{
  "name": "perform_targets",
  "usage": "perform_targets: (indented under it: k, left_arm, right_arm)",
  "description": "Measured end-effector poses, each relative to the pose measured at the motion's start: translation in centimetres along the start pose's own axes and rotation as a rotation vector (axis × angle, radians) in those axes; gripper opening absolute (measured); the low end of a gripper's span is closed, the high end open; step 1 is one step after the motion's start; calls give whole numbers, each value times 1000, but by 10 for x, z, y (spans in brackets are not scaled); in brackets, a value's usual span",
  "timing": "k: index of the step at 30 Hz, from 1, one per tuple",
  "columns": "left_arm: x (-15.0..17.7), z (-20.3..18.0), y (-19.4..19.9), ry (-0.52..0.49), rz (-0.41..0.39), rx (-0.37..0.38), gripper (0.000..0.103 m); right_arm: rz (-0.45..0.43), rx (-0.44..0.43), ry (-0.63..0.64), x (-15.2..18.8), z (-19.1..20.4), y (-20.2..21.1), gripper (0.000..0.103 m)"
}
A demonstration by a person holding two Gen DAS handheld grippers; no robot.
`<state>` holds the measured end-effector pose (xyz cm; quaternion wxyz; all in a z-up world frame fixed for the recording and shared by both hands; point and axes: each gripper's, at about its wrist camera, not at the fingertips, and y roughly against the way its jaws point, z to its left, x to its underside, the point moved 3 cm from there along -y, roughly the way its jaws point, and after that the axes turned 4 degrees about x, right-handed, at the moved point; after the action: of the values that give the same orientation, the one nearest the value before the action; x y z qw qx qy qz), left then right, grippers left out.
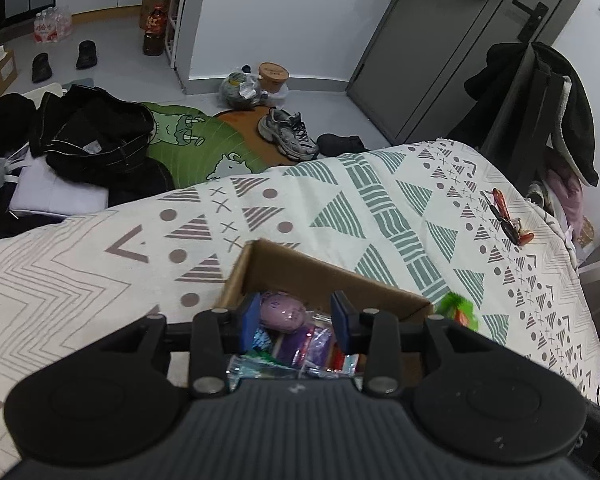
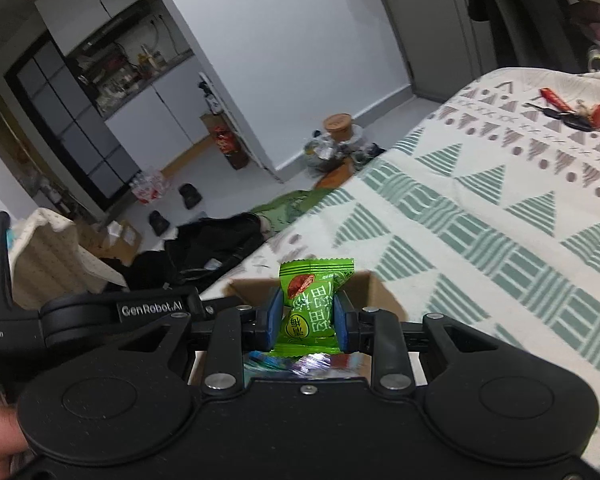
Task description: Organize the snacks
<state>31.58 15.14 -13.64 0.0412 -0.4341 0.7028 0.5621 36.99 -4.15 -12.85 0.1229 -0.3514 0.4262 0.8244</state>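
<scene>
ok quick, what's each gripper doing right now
left gripper: open, nothing between the pads, above the cardboard box of snacks
right gripper: shut on a green snack packet

From my remote seat I counted one cardboard box (image 1: 300,268) on the bed, one green snack packet (image 2: 314,304), one purple packet (image 1: 282,312) in the box, and several more wrappers too jumbled to number. One bunch of keys (image 1: 510,220) lay apart. On the floor stood one pair of grey sneakers (image 1: 288,134) and two black slippers (image 1: 86,54).

Home bedroom: patterned bedspread (image 1: 340,208), sneakers (image 1: 288,134), door (image 1: 452,48).
</scene>
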Motion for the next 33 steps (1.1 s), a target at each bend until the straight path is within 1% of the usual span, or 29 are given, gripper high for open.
perform_targets:
  k: [1, 2, 4, 6, 9, 10, 11, 12, 13, 14, 16, 18, 20, 23, 25, 29, 33]
  left_arm:
    - [-2, 1, 3, -3, -3, -6, 41]
    - [-3, 1, 6, -7, -6, -12, 45]
    - [-5, 1, 11, -11, -6, -19, 50]
    - [-5, 1, 16, -12, -3, -12, 53]
    - [-4, -3, 25, -35, 23, -10, 60]
    - [-4, -5, 29, -46, 30, -8, 65]
    - [-4, -5, 35, -51, 28, -8, 69]
    - [-4, -5, 41, -53, 21, -8, 71]
    - [-4, -6, 47, -55, 12, -7, 77]
    - [-4, -6, 54, -58, 3, -5, 82]
    - [-3, -7, 65, -67, -13, -3, 86]
    - [0, -7, 76, -73, -27, 0, 87]
    - [3, -7, 87, -78, -35, 2, 88]
    - [10, -9, 103, -95, -40, 1, 92]
    - [15, -10, 115, -105, -47, 17, 94]
    - [26, -15, 135, -133, -52, 34, 95]
    - [36, -21, 156, -167, -68, 58, 95]
  right_arm:
    - [-6, -3, -2, -1, 1, 0, 30]
    - [-15, 4, -8, -2, 1, 1, 31]
    - [-23, 17, -22, -1, -3, 4, 42]
    - [-24, 28, -29, 1, -6, 9, 44]
    - [-8, 74, -41, 4, -11, 17, 44]
    - [-6, 77, -48, 6, -11, 23, 45]
    - [-8, 77, -48, 6, -10, 28, 46]
    - [-13, 80, -42, 8, -9, 34, 49]
    - [-18, 86, -34, 9, -7, 40, 53]
    - [-21, 92, -26, 10, -5, 46, 54]
    - [-20, 99, -22, 14, -2, 57, 57]
    - [-28, 110, -27, 18, 0, 69, 59]
    - [-41, 124, -28, 22, 3, 82, 66]
    - [-62, 131, -36, 25, 7, 100, 83]
    - [-78, 136, -45, 27, 8, 115, 88]
    - [-96, 150, -54, 32, 10, 140, 93]
    - [-104, 173, -53, 39, 12, 163, 96]
